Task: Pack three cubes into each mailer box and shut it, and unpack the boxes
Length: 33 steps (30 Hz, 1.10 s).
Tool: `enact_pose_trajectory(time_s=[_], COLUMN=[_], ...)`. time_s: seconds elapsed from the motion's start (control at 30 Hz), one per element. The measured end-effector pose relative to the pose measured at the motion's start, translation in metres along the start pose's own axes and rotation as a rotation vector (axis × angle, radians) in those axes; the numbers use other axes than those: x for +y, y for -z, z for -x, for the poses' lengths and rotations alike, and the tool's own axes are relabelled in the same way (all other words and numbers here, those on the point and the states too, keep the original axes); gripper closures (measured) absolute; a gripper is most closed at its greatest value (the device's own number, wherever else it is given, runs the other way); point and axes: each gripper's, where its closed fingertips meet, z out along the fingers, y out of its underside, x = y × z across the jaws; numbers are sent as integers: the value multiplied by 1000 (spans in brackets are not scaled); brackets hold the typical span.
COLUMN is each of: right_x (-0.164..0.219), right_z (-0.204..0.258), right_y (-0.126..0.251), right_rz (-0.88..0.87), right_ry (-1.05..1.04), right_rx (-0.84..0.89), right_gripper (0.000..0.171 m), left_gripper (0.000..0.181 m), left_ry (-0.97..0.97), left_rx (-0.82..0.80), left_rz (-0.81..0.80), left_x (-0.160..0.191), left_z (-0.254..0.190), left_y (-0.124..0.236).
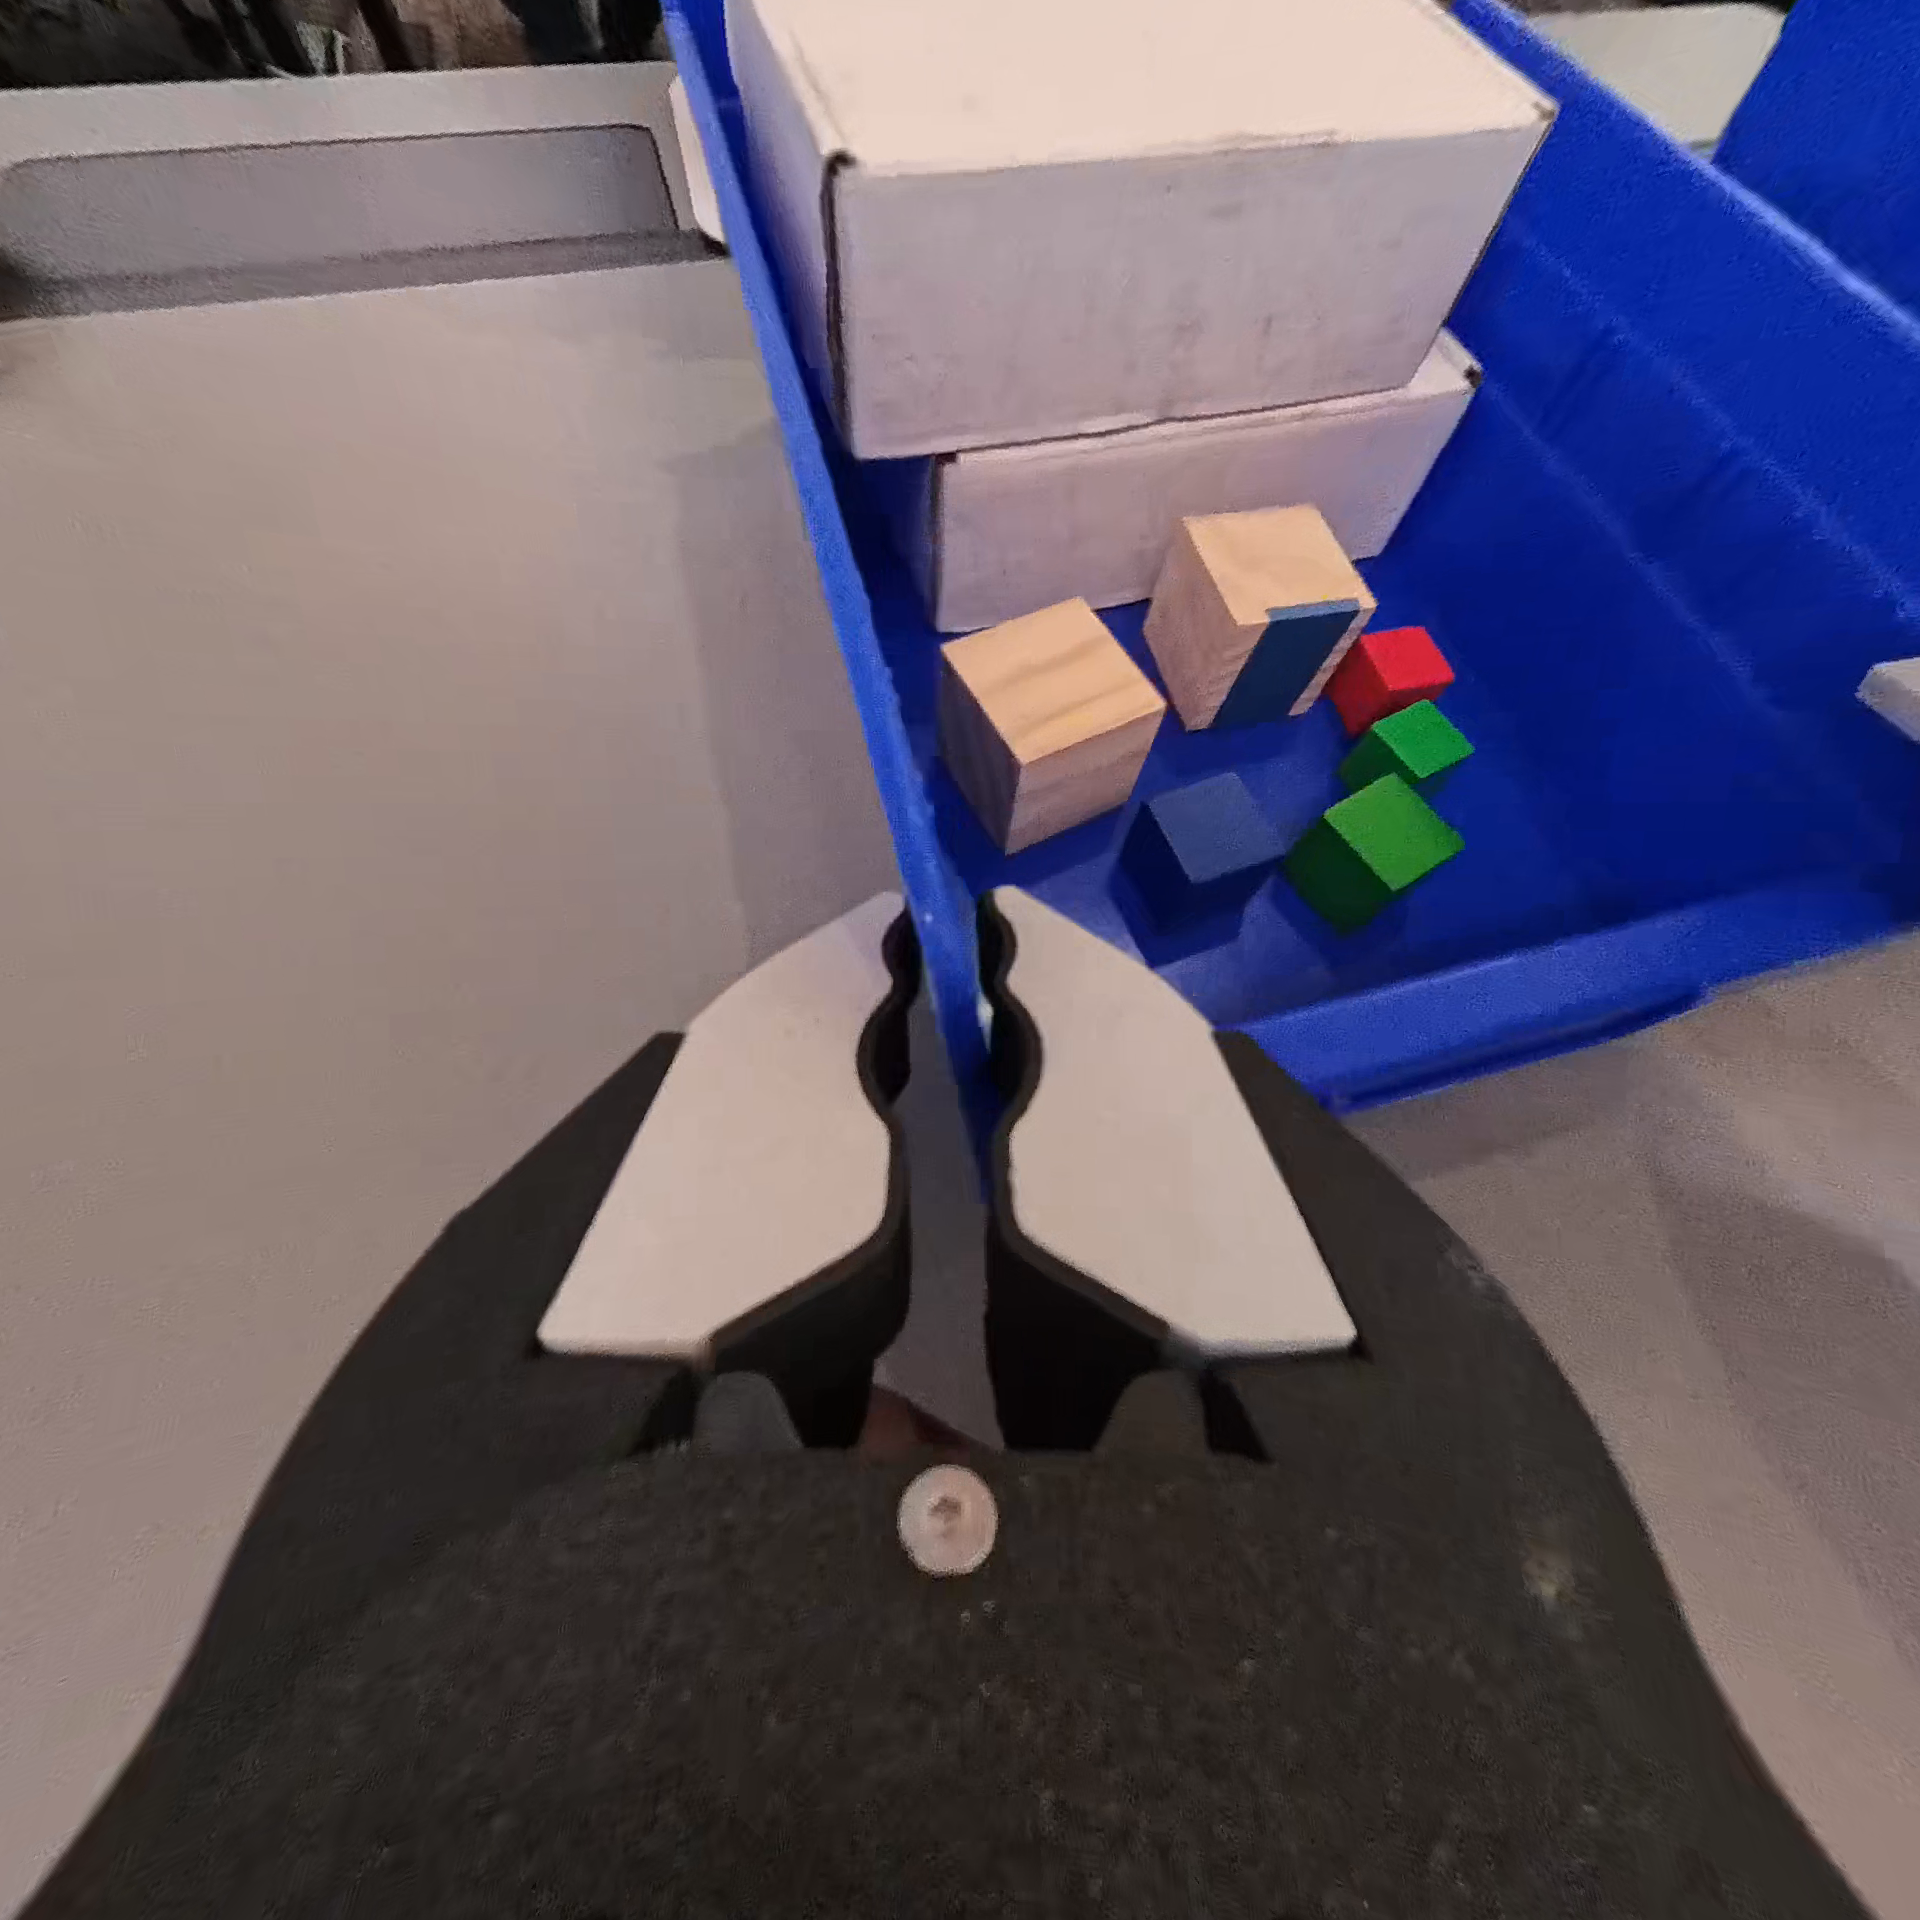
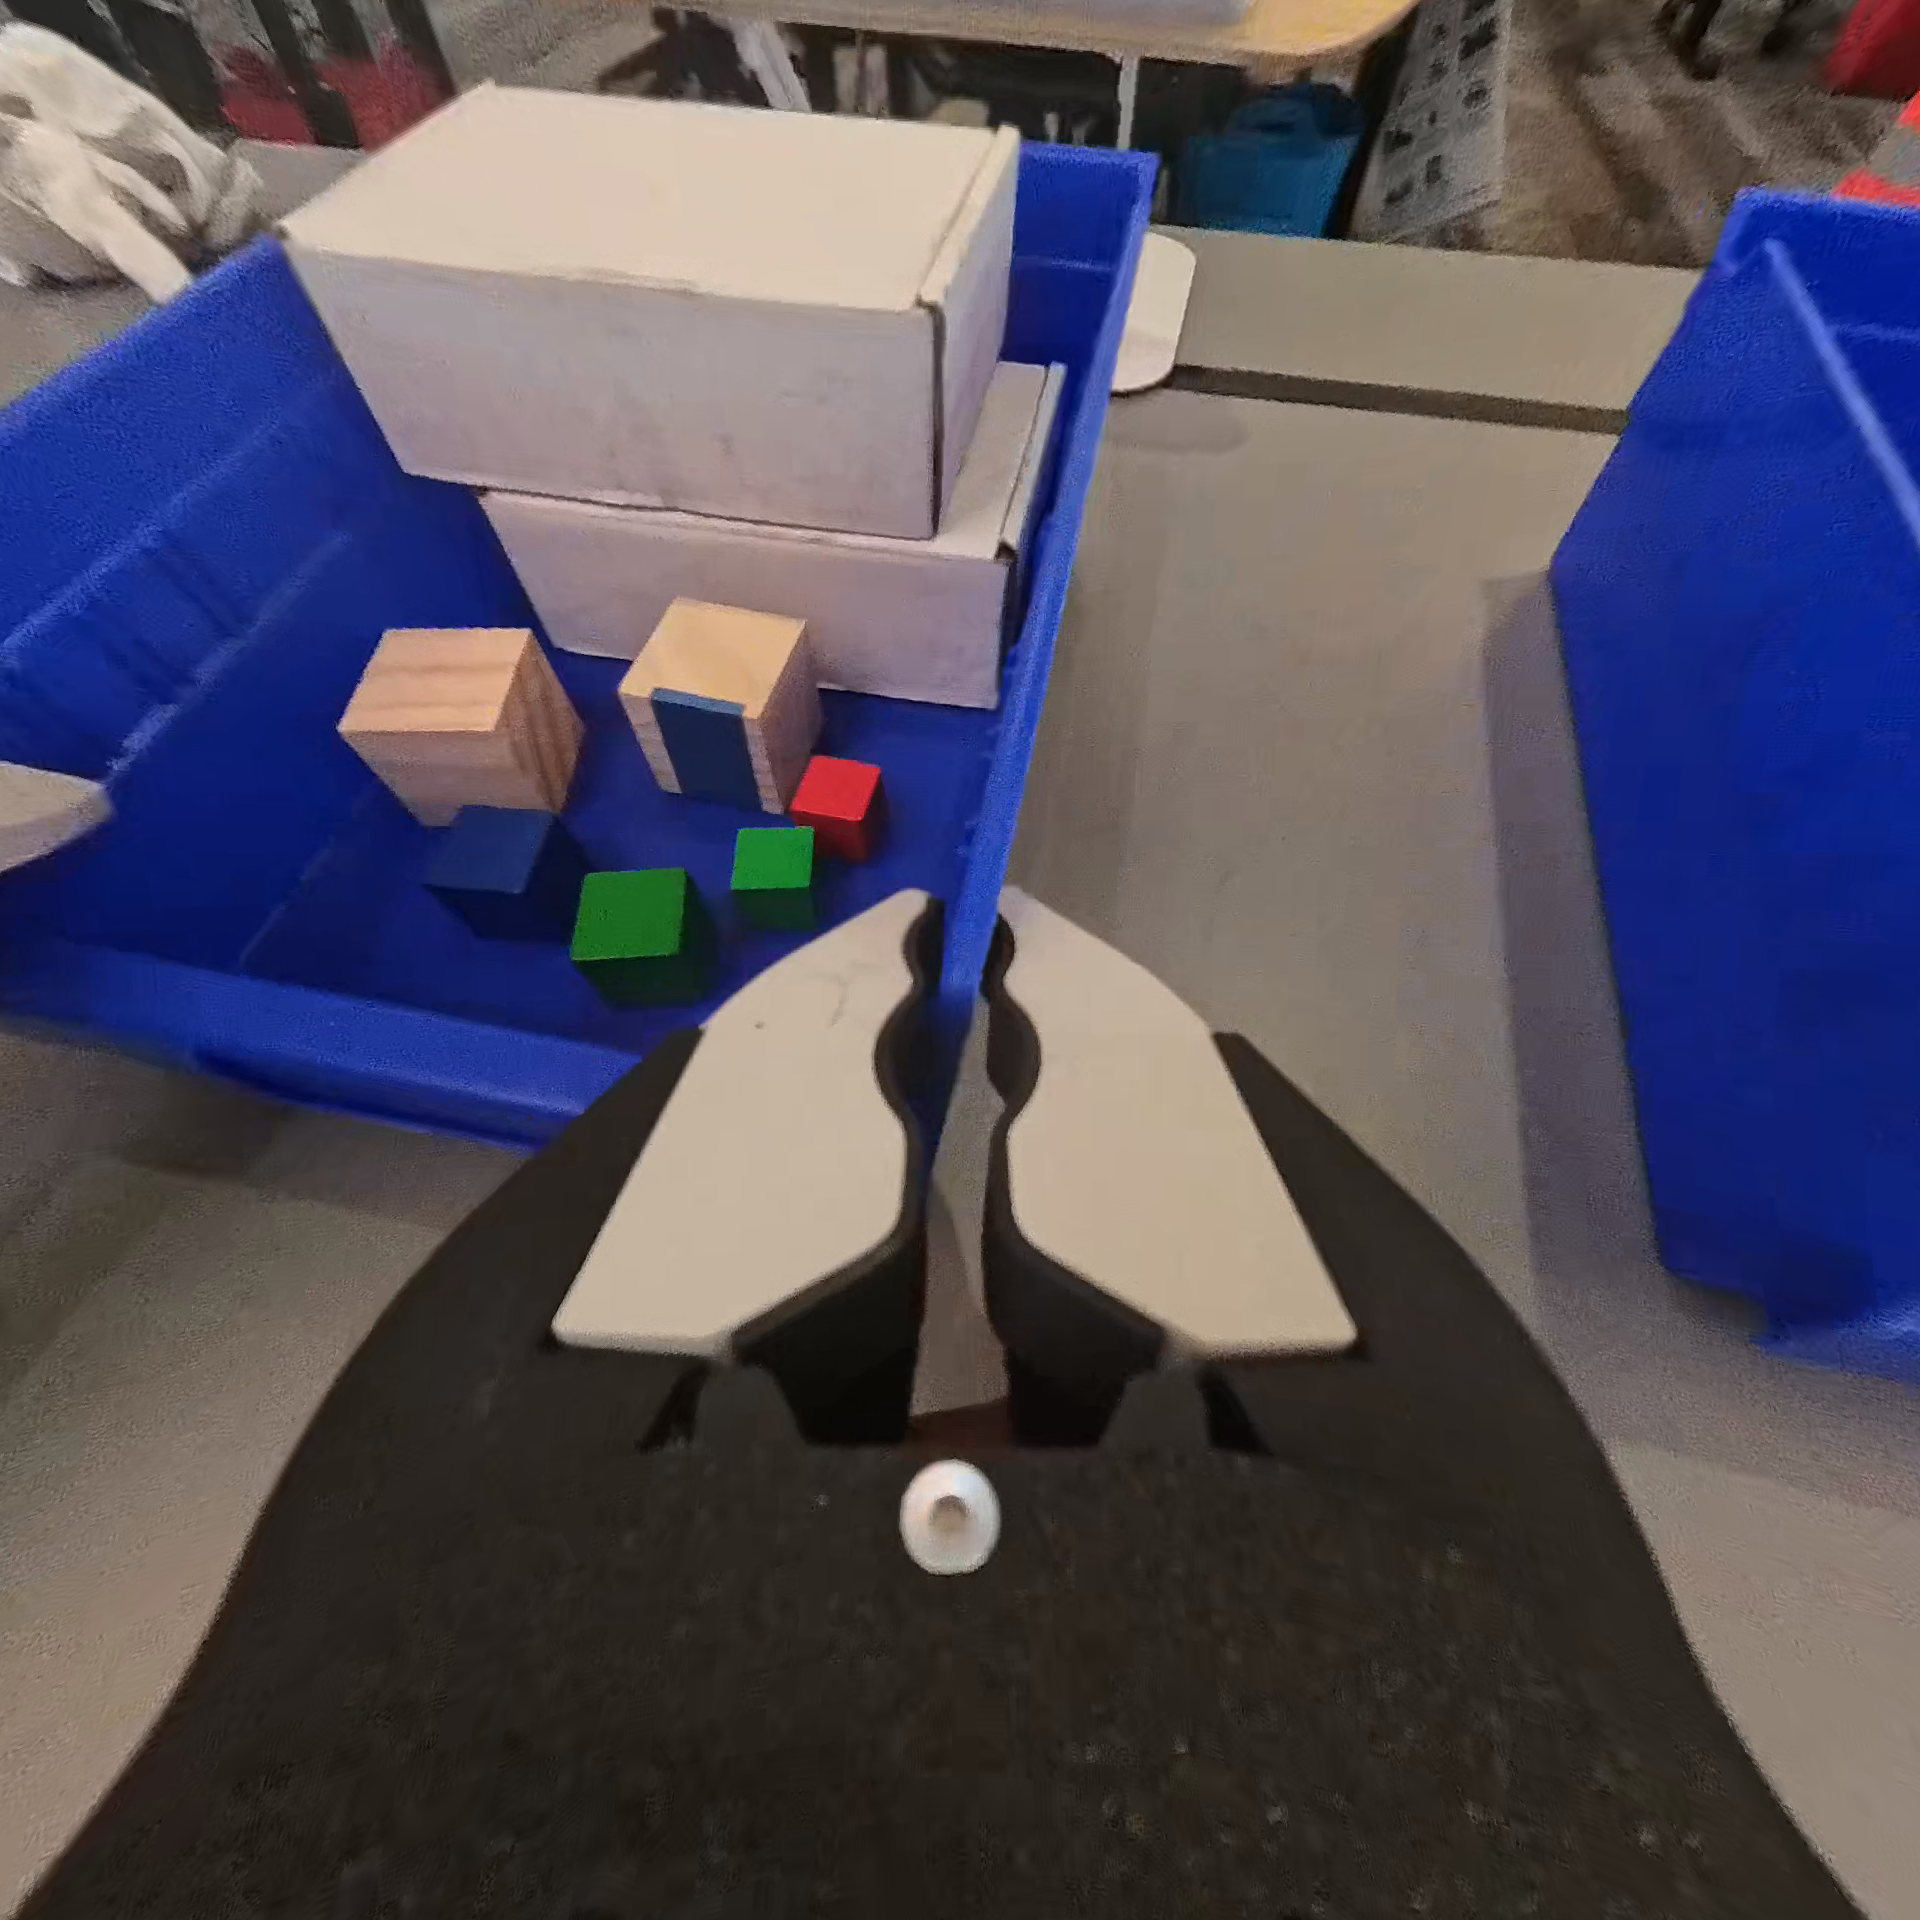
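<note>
While both mailer boxes [image 2: 665, 343] sit stacked and shut ahead of each claw, loose cubes [image 2: 629, 914] lie beside them in the blue bin [image 2: 156, 520] — left claw [image 1: 948, 925] and right claw [image 2: 964, 914] each pinch its wall; packing looks unstarted.

Second blue bin [image 2: 1766, 727] (right view) cut off by frame edge

Blue bin [image 2: 156, 540] sitting on grey table [image 2: 1299, 779]; second blue bin [image 2: 1745, 831] standing well apart to its right; white cloth [image 2: 94, 166] lying behind, at far left.
</note>
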Motion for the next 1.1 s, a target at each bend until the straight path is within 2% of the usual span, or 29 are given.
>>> enact_pose_trajectory(time_s=[0.07, 0.17, 0.4, 0.57, 0.67, 0.77, 0.87, 0.97, 1.0, 1.03, 1.07, 1.1], right_x=[-4, -18, -43, -46, -32, -30, -30, -27, -25, -21, -16, -10], right_z=[10, 37, 161, 253, 287, 295, 296, 300, 299, 295, 286, 274], right_y=[3, 4, -24, -35, -44, -48, -47, -34, -25, -16, -6, 3], right_rz=[-22, -57, -53, -54, -17, -77, -72, -36, -33, -21, -9, 3], right_ry=[61, 62, 49, 64, 96, 131, 131, 155, 176, 211, 252, 292], right_rx=[60, 94, -4, -50, -78, -69, -103, -260, -323, -371, -395, -414], right_gripper=[165, 166, 165, 165, 165, 164, 163, 160, 151, 142, 141, 141], left_gripper=[178, 179, 180, 180, 180, 179, 179, 166, 167, 145, 128, 133], left_ry=[-46, -34, -54, -10, 30, 132, 93, 4, -7, -6, -5, -19], left_rx=[-76, -81, -232, -274, -273, -211, -245, -296, -239, -145, -87, -88], left_rz=[-5, -11, -116, -109, -71, -75, -60, -30, -30, -3, 37, 52], left_x=[-2, -11, -28, -3, 24, 39, 39, 34, 29, 28, 29, 29], left_z=[13, 41, 166, 249, 280, 286, 287, 291, 282, 269, 261, 261], left_y=[5, 13, 60, 94, 97, 92, 93, 106, 111, 115, 119, 126])
